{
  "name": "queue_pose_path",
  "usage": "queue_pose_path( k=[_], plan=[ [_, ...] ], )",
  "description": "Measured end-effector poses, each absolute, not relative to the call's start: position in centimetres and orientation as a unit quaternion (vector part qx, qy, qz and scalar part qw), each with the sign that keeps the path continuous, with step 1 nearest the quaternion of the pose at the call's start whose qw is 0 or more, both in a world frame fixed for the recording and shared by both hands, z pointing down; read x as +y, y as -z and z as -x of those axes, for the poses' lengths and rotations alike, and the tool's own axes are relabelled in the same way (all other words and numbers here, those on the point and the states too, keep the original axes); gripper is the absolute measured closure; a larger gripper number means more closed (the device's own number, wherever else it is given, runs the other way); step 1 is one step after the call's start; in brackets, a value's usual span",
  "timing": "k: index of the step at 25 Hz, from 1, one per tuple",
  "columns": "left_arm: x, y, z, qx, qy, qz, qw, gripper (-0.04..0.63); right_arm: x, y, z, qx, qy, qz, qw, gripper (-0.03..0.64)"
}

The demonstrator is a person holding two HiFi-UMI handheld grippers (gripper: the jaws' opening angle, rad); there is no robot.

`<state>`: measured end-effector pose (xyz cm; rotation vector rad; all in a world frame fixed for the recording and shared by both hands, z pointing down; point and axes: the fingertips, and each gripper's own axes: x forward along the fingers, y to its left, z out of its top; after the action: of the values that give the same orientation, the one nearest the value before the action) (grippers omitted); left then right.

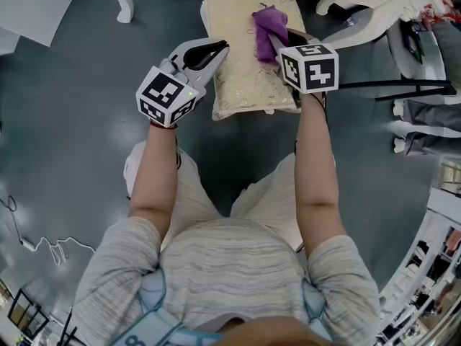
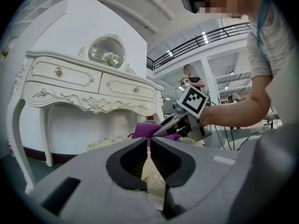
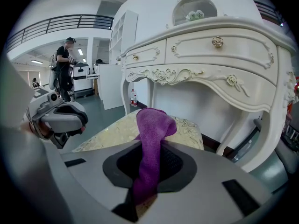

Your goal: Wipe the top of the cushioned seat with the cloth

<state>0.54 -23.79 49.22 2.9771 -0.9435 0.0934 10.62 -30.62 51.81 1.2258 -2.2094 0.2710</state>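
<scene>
Gripping the purple cloth (image 1: 268,26) with the right tool (image 1: 272,43), clamped shut on one end of it, with the bunched-up rest poking out past the tips. Looks to be resting on the far right part of the cushioned seat (image 1: 238,85), roughly in front of the person's knees on the grey floor (image 1: 72,85).

Same deal in the right gripper view: cloth (image 3: 153,125) pinched between the dark pads of the right tool (image 3: 150,146), rising up and flopping forward over the cream floral top of the seat (image 3: 110,132). Fancy white desk (image 3: 210,55) with gold knobs right behind the seat, plus somebody standing way off in the background (image 3: 63,64).

Left tool (image 1: 222,49) parked over the left edge of the seat, well apart from the cloth. Closed down to a thin slit in the left gripper view (image 2: 148,142), tips together, nothing caught in between, just a bit of seat fabric (image 2: 154,176) showing through the gap. Also visible from there: the right tool's marker cube and the cloth (image 2: 142,130) on the seat.
</scene>
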Motion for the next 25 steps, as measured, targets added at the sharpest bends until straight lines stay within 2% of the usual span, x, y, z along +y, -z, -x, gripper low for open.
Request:
queue_pose_path(
  k=[25],
  plan=[
    [-24.3, -50.0, -1.4, -0.288, -0.036, -0.957, 0.01, 0.581, -29.7, -52.2, -19.6, -0.794, -0.114, -0.512, 0.309, 0.56]
  ],
)
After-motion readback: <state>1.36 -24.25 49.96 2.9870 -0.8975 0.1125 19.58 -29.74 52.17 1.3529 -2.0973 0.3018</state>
